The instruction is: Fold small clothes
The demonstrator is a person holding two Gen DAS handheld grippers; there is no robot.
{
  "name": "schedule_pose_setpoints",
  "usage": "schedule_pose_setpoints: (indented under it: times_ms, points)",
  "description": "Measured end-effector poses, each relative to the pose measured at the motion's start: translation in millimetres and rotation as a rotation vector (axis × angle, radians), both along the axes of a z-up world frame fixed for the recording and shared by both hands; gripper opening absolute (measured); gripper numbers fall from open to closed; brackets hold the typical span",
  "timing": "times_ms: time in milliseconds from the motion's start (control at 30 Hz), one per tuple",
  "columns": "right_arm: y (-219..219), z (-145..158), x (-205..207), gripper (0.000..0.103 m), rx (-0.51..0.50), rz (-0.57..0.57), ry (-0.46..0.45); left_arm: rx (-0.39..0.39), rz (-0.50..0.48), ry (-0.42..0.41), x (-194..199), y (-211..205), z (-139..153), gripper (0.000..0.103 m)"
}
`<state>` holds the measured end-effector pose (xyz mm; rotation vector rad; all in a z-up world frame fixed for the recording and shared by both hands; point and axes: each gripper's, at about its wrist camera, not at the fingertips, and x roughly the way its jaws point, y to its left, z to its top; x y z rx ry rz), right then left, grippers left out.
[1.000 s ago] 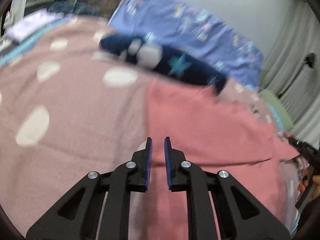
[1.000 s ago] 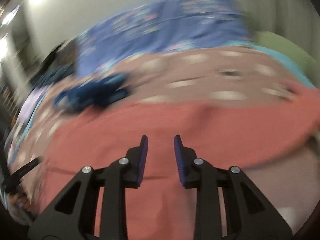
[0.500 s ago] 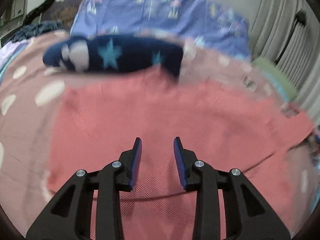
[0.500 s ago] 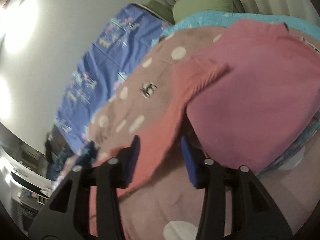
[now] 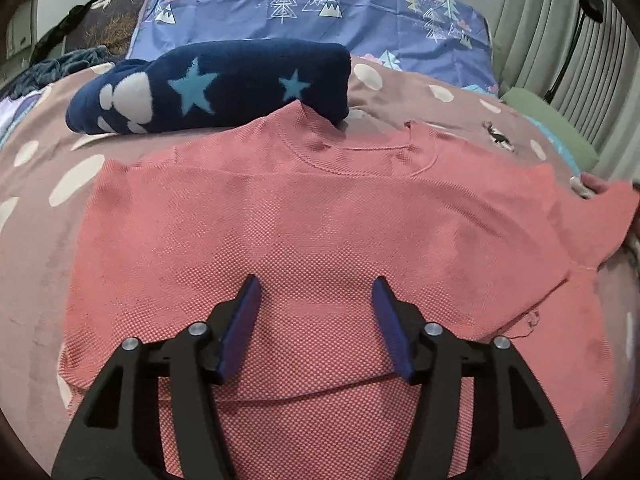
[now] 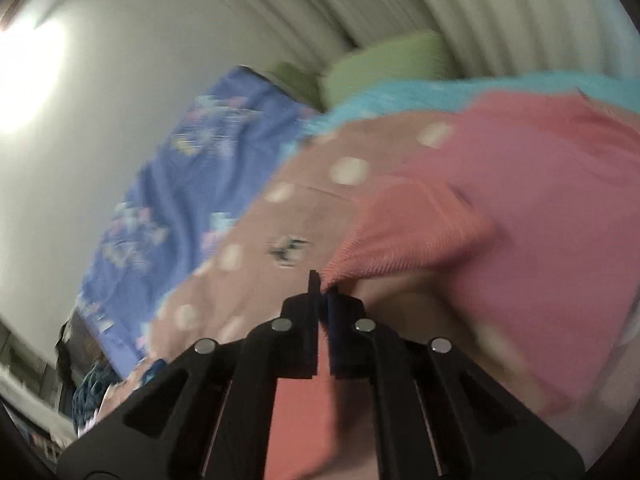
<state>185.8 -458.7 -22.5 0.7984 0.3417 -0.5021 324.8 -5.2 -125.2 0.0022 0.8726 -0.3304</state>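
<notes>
Pink shirt (image 5: 320, 216) lying flat on the spotted bed cover (image 5: 36, 240), right gripper (image 6: 323, 294) jaws clamped on its sleeve edge to fold it inward, left gripper (image 5: 314, 300) jaws apart above the body.

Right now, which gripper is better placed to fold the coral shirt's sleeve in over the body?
Right. The right gripper looks shut on the sleeve edge of the coral shirt, so it can likely carry the sleeve inward. The left gripper is open above the shirt's middle, holding nothing.
</notes>
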Motion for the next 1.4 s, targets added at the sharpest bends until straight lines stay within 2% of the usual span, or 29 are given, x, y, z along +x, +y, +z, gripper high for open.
schedule_pose_setpoints:
  times_ms: [67, 133, 200, 233, 300, 333, 400, 433, 500, 567, 667, 800, 833, 900, 933, 1000, 1033, 1133, 1200, 1300, 1400]
  points:
    - [41.9, 18.2, 21.5, 0.003, -0.064, 0.141, -0.051, -0.018, -0.003, 0.001, -0.1, 1.6, 0.3, 0.062]
    - [104.9, 28.7, 48.4, 0.003, -0.15, 0.349, -0.068, -0.047, -0.002, 0.003, -0.3, 4.5, 0.9, 0.062]
    - [158.7, 26.4, 65.1, 0.003, -0.209, 0.517, -0.062, -0.121, 0.001, 0.01, -0.3, 14.4, 1.1, 0.062]
    - [200.5, 16.9, 75.6, 0.003, -0.253, 0.65, -0.039, -0.162, 0.003, 0.015, 0.2, 20.0, 0.8, 0.062]
    - [248.8, -4.6, 88.5, 0.004, -0.316, 0.801, 0.024, -0.239, 0.011, 0.028, 1.2, 30.7, -0.5, 0.061]
    - [276.8, -26.3, 93.9, 0.004, -0.368, 0.879, 0.094, -0.267, 0.014, 0.034, 1.6, 34.5, -1.3, 0.06]
    - [300.3, -56.1, 97.8, 0.006, -0.389, 0.957, 0.186, -0.306, 0.016, 0.041, 1.9, 38.6, -2.9, 0.059]
    - [304.1, -75.4, 98.8, 0.013, -0.355, 0.986, 0.242, -0.315, 0.015, 0.042, 1.6, 39.1, -3.4, 0.059]
    - [298.6, -93.3, 95.7, 0.023, -0.262, 1.003, 0.275, -0.326, 0.013, 0.044, 1.6, 38.6, -4.1, 0.059]
    - [288.1, -96.2, 90.4, 0.025, -0.191, 0.995, 0.249, -0.338, 0.012, 0.046, 1.6, 38.5, -4.8, 0.059]
    - [277.5, -92.6, 84.4, 0.03, -0.159, 0.986, 0.237, -0.375, 0.009, 0.044, 1.8, 42.7, -4.0, 0.059]
    - [267.7, -85.4, 97.4, 0.046, -0.13, 0.925, 0.216, -0.392, 0.014, 0.047, 3.4, 45.9, -4.2, 0.059]
    - [261.9, -84.2, 107.5, 0.051, -0.064, 0.896, 0.194, -0.401, 0.018, 0.046, 3.4, 47.1, -3.9, 0.059]
    - [259.4, -89.6, 130.2, 0.053, 0.064, 0.868, 0.191, -0.429, 0.038, 0.046, 2.1, 53.8, -4.4, 0.059]
    - [258.4, -97.6, 142.4, 0.053, 0.169, 0.864, 0.201, -0.447, 0.052, 0.043, 1.9, 57.8, -4.6, 0.059]
    - [269.7, -97.5, 149.8, 0.048, 0.27, 0.986, 0.153, -0.495, 0.068, 0.045, 1.7, 67.2, -4.6, 0.059]
    - [282.6, -90.7, 146.1, 0.047, 0.264, 1.108, 0.113, -0.516, 0.065, 0.052, 2.7, 69.8, -5.3, 0.059]
    - [294.5, -74.2, 127.6, 0.048, 0.097, 1.217, 0.062, -0.541, 0.055, 0.065, 3.5, 72.3, -6.3, 0.059]
    - [289.9, -73.5, 116.9, 0.051, 0.029, 1.217, 0.092, -0.541, 0.036, 0.068, 3.4, 69.5, -5.6, 0.059]
    - [279.7, -83.9, 106.0, 0.051, 0.013, 1.201, 0.125, -0.529, 0.001, 0.071, 2.5, 61.4, -4.5, 0.059]
    - [285.0, -84.4, 112.4, 0.051, -0.03, 1.15, 0.154, -0.512, 0.0, 0.069, 1.7, 59.6, -4.7, 0.059]
